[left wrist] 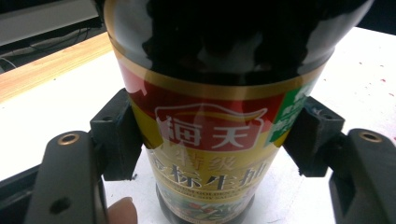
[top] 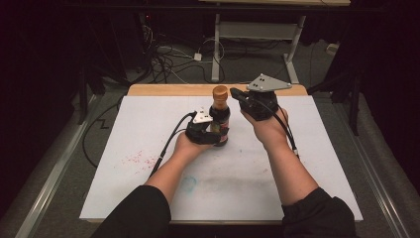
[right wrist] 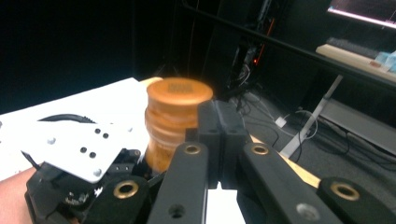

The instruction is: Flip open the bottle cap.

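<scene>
My left gripper (top: 214,133) is clamped on the dark sauce bottle (top: 220,119), which stands upright just above the middle of the high view, on the white sheet covering the desk (top: 148,129); in the left gripper view the two black pads (left wrist: 116,135) press against either side of the bottle's red and gold label (left wrist: 210,140), low on its body, and the bottle's base rests on the white surface at the bottom centre of that frame; a fingertip (left wrist: 122,212) of mine shows at the lower left there;

My right gripper (top: 237,95) sits to the right of the bottle's top in the high view, with its grey plate (top: 267,83) raised above my right hand (top: 267,126); its jaws are closed together with nothing between them, as the right gripper view shows the two pads (right wrist: 219,126) meeting in the centre of the frame; the orange-brown cap (right wrist: 175,123) stands just to the left of them, close beside but not gripped; whether the pads touch the cap I cannot tell; the left gripper's white plate (right wrist: 77,147) lies at the lower left of that view;

Faint red specks (top: 136,159) mark the sheet at the lower left of the high view
</scene>
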A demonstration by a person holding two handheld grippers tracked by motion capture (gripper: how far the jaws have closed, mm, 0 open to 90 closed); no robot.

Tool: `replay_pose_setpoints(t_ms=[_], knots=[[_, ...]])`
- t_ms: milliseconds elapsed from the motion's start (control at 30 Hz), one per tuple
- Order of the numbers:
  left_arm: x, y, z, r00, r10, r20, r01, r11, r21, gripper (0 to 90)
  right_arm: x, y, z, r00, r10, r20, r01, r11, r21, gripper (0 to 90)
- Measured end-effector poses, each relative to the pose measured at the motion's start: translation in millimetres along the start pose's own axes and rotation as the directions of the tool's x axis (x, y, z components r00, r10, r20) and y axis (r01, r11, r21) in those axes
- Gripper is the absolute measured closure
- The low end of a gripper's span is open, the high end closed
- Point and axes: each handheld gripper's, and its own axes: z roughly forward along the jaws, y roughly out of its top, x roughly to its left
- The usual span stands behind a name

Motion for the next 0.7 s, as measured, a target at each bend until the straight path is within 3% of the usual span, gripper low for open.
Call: replay_pose_setpoints(t_ms=[367,700], knots=[[-0.1,-0.1,0.2,1.0,0.001,-0.002,-0.001,1.0,-0.001,28.7,1.5,-3.9,2.9,0.9992,-0.032,-0.024,0.033,0.998,0.06,90.0],[-0.6,-0.7,0.4,1.0,-0.002,-0.002,0.002,1.0,-0.007,28.7,3.7,-1.4,5.4,0.9984,-0.048,-0.031,0.05,0.996,0.074,90.0]])
